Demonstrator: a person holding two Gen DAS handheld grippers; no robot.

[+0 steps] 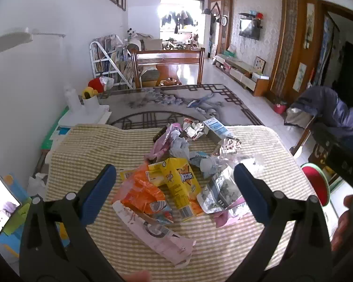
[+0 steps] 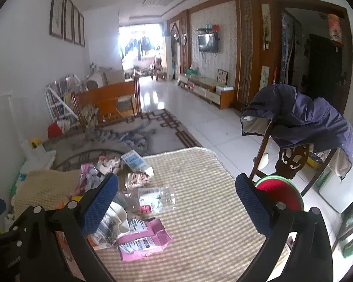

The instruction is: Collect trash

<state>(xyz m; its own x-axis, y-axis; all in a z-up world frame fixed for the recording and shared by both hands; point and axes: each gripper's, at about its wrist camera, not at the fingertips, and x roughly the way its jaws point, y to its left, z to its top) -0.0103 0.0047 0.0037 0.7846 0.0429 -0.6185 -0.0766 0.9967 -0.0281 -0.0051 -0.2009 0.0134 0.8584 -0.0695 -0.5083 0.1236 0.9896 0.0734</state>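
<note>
A heap of trash lies on the striped mat (image 1: 87, 155). It includes an orange wrapper (image 1: 141, 192), a yellow box (image 1: 178, 183), a long pink wrapper (image 1: 157, 235), a silver pouch (image 1: 221, 192) and a blue-white carton (image 1: 214, 127). My left gripper (image 1: 175, 168) hovers open above the yellow box and touches nothing. In the right wrist view a pink pack (image 2: 143, 242), a clear plastic wrapper (image 2: 157, 199) and the carton (image 2: 136, 161) lie left of centre. My right gripper (image 2: 176, 181) is open over bare mat (image 2: 211, 211), just right of the heap.
A red round thing with a green rim (image 2: 280, 192) sits off the table's right edge. Beside it is a chair draped with a blue jacket (image 2: 306, 122). A phone on a stand (image 1: 2, 204) is at the left. White containers (image 1: 89, 108) stand on the table's far left, with a wooden chair (image 1: 167, 65) behind.
</note>
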